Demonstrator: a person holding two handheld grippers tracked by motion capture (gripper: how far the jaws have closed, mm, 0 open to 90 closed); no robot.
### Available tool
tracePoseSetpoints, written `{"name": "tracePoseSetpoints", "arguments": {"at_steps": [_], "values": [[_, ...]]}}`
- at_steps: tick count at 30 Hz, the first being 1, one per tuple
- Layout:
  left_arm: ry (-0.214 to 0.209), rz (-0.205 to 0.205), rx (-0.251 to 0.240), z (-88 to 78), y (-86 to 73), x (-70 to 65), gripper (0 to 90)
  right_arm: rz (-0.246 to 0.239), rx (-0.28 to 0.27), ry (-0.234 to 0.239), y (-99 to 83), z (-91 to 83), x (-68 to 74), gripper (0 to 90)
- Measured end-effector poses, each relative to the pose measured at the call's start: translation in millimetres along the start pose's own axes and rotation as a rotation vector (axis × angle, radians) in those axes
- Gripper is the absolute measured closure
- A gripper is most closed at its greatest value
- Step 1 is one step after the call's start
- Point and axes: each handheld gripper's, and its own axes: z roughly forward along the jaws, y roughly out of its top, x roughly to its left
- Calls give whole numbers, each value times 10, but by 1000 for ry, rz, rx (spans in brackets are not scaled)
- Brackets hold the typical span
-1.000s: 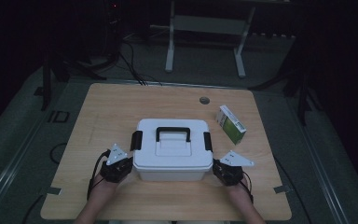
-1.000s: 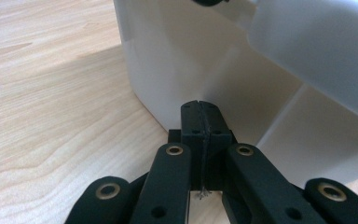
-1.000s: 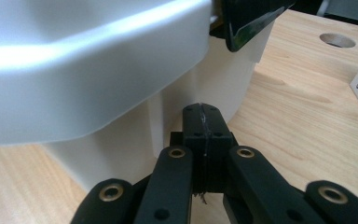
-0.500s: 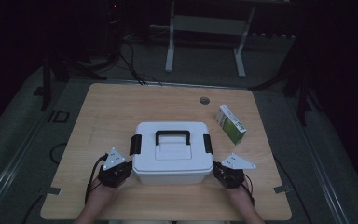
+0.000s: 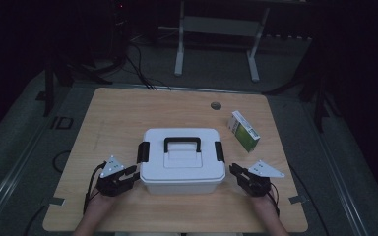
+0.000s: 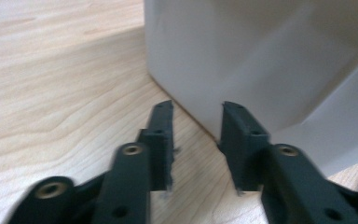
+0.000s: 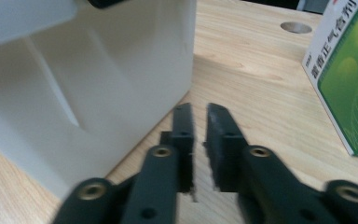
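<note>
Between both tools' black jaws sits a smooth white plastic box (image 5: 182, 162).

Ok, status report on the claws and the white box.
Left claw, right claw: jaws just opening, empty. White box between them, lid latched. Green carton clear.

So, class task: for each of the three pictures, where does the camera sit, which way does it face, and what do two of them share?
High view: above the person's side, facing forward and down on the table; forearms and both tongs show.
Left gripper view: on the left tongs, facing the white box; jaws parted, empty.
Right gripper view: on the right tongs, facing the box and green carton; jaws slightly apart.
Shared: all show the box.
</note>
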Motion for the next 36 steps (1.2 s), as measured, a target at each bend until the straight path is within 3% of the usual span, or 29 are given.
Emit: {"name": "tracePoseSetpoints", "arguments": {"at_steps": [1, 2, 4, 6, 8, 9, 19, 26, 34, 36], "values": [[-2, 7, 12, -5, -8, 5, 522, -2, 3, 3, -13, -6, -12, 652], [-6, 9, 25, -7, -15, 10, 456, -1, 14, 1, -29, -8, -19, 467], [-21, 8, 49, -14, -26, 35, 381, 4, 20, -17, -57, -8, -24, 301], [-56, 6, 64, -28, -46, 80, 348, 18, 24, 11, -79, -15, -46, 152], [-72, 5, 68, -47, -66, 117, 272, 15, 26, 18, -86, -23, -52, 138], [-71, 0, 76, -62, -86, 156, 272, 28, 16, 54, -110, -56, -74, 138], [-82, 14, 170, -143, -137, 301, 271, -15, 35, 74, -216, -148, -143, 138], [-85, 43, 222, -194, -110, 336, 272, 5, 40, 81, -273, -210, -196, 138], [-96, 90, 336, -257, -33, 373, 284, 11, 42, 102, -265, -226, -209, 138], [-81, 101, 357, -274, -15, 382, 283, 11, 42, 98, -266, -225, -207, 138]]}}
